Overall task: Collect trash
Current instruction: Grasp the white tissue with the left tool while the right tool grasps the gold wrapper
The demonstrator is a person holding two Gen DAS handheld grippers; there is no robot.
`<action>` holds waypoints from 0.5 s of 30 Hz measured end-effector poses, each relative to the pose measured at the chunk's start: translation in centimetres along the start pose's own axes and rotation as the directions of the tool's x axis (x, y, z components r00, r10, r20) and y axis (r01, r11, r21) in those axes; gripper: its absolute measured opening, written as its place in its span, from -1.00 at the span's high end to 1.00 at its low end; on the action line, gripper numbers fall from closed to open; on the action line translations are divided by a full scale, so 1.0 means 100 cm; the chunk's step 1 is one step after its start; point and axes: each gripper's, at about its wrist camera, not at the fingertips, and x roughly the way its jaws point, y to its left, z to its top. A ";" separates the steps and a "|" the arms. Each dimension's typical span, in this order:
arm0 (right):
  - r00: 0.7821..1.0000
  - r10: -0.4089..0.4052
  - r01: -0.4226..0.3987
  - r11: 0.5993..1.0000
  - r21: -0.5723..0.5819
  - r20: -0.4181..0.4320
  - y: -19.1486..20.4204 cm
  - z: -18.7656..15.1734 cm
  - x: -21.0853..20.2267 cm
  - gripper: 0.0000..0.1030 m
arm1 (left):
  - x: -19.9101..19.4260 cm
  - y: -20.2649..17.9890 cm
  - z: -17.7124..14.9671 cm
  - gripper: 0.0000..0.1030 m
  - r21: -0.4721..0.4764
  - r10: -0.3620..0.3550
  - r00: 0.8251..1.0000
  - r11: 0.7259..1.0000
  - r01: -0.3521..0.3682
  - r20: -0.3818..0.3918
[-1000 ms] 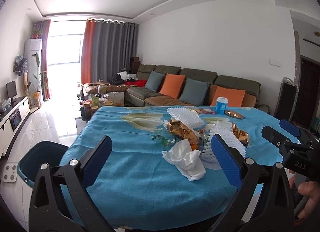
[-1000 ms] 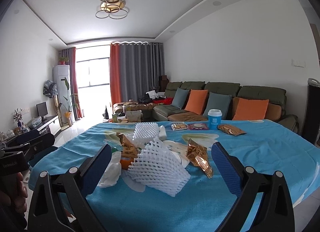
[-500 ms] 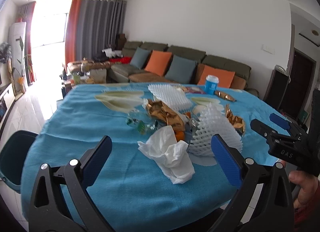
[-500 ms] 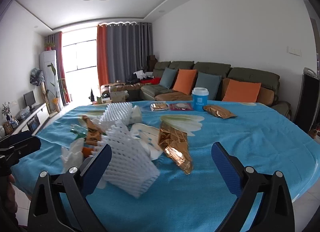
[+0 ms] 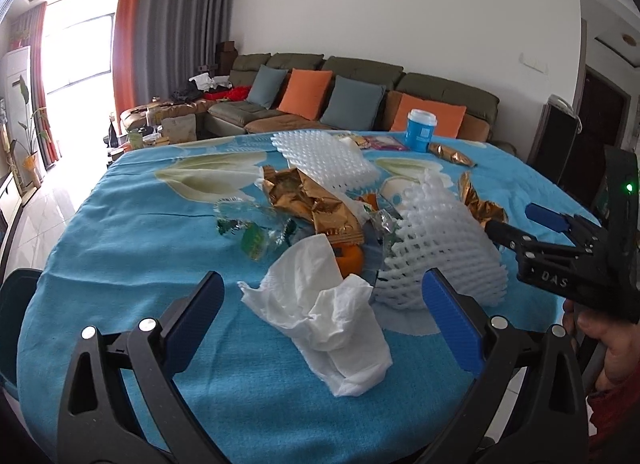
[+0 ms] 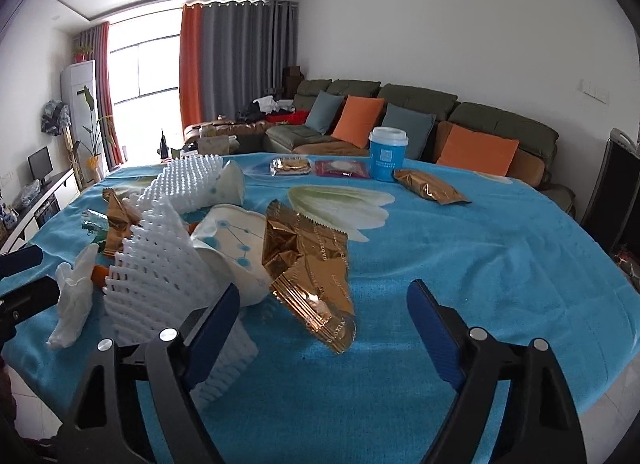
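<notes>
Trash is piled on a table under a blue cloth (image 5: 140, 244). In the left wrist view, my left gripper (image 5: 320, 292) is open, its pads on either side of a crumpled white tissue (image 5: 320, 316) without touching it. Behind the tissue lie an orange peel (image 5: 352, 260), a gold wrapper (image 5: 316, 204) and a white foam net (image 5: 436, 248). My right gripper (image 6: 323, 296) is open and its jaws are closing. The near end of a gold wrapper (image 6: 308, 264) lies between them, untouched. The foam net (image 6: 160, 264) and a crushed paper cup (image 6: 236, 240) sit to its left.
A blue lidded cup (image 6: 387, 156), a gold packet (image 6: 430, 186) and two snack packs (image 6: 290, 166) stand at the table's far side. A sofa (image 5: 360, 96) runs behind. A teal bin (image 5: 16, 304) sits low on the left, and a dark chair (image 6: 624, 200) on the right.
Both grippers have come forward and tilted down toward the pile, so the trash looks larger and nearer. The right jaws stand narrower than before. The left jaws keep their width.
</notes>
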 end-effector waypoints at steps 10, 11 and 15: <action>0.998 0.005 -0.005 1.000 -0.008 -0.060 0.001 -0.001 0.014 0.50 | 0.015 0.001 -0.004 -0.89 -0.015 -0.020 0.999 1.000 0.019 -0.041; 0.998 0.002 -0.003 1.000 -0.008 -0.066 0.001 -0.002 0.015 0.49 | 0.016 0.001 -0.005 -0.89 -0.017 -0.023 0.999 1.000 0.022 -0.045; 0.998 0.003 -0.004 1.000 -0.007 -0.064 0.002 -0.003 0.014 0.50 | 0.020 0.000 -0.006 -0.66 -0.017 -0.030 0.998 0.999 0.029 -0.057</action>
